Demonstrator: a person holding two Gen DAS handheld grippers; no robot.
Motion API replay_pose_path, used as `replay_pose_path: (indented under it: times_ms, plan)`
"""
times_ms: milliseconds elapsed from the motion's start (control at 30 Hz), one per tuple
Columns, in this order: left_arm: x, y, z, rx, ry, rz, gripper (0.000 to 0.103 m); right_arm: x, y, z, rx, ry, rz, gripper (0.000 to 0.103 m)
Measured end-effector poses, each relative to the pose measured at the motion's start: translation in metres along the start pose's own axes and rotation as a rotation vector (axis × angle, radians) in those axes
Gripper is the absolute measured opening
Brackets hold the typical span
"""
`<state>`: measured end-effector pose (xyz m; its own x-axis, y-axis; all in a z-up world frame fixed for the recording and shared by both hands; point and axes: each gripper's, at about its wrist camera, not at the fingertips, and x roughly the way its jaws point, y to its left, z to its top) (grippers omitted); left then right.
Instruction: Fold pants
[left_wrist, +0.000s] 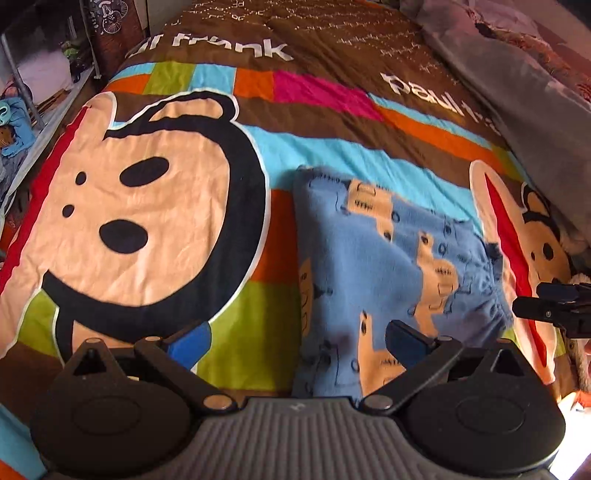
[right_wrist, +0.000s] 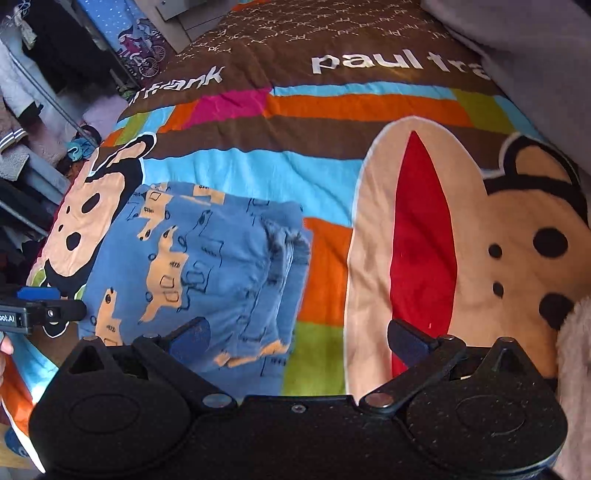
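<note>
The blue pants (left_wrist: 388, 266) with tan truck prints lie folded in a compact rectangle on the colourful bedspread (left_wrist: 147, 206). In the right wrist view the pants (right_wrist: 207, 266) sit left of centre, with stacked folded edges on their right side. My left gripper (left_wrist: 295, 339) is open and empty, hovering above the pants' near left edge. My right gripper (right_wrist: 297, 339) is open and empty, above the pants' near right corner. Each gripper shows at the edge of the other's view: the right one (left_wrist: 554, 310), the left one (right_wrist: 40, 314).
A grey blanket (left_wrist: 535, 103) lies along the bed's right side. Clutter and a rack (right_wrist: 33, 122) with clothes stand beyond the bed's left edge. A fluffy pink fabric (right_wrist: 576, 369) is at the near right.
</note>
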<state>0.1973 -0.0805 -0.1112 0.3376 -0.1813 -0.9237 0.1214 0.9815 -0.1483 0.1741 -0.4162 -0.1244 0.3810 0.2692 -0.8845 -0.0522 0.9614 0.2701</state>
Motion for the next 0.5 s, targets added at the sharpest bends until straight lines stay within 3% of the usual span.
replay_pose_path:
  times_ms: [133,267,500]
  plan:
    - [0.018,0.003,0.007,-0.029,-0.029,0.011,0.102,0.019,-0.011,0.019,-0.035,-0.009,0.095,0.1]
    - [0.03,0.003,0.005,-0.062,0.0,-0.007,0.102,0.036,-0.018,0.028,-0.052,0.0,0.166,0.091]
    - [0.039,0.0,-0.001,-0.093,-0.012,-0.025,0.102,0.057,-0.029,0.04,-0.01,0.022,0.234,0.059]
